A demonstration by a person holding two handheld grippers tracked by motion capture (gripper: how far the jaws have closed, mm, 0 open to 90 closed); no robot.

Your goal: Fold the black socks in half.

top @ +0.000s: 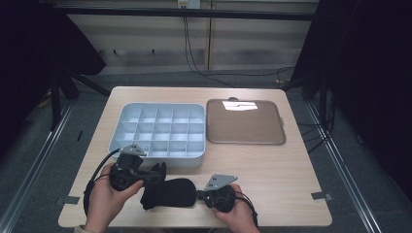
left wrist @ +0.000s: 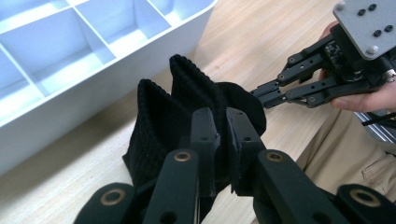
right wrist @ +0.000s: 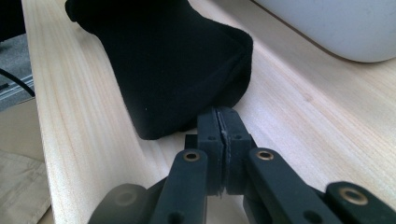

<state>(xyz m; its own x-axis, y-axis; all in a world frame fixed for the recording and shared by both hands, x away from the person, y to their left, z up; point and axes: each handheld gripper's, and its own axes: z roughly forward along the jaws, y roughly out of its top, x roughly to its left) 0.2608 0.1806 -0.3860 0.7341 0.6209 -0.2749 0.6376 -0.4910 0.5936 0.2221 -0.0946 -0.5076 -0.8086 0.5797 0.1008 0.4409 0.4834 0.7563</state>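
- black socks (top: 167,193) lay at the table's near edge, in front of the divider tray (top: 156,154).
- left gripper (left wrist: 223,140) clenched the cuffs; right gripper (right wrist: 223,140) pinched the toe.
- i judged even tension best for folding.

In the left gripper view the left gripper (left wrist: 219,140) covers the near part of the black sock (left wrist: 159,126), and the picture's top and left edges cut off the grey compartment tray (left wrist: 84,60). In the right gripper view the sock's far end runs past the top edge, and whether the right gripper (right wrist: 224,135) pinches fabric cannot be told. From the high view, the hands hide the desk (top: 272,179) at its near edge.
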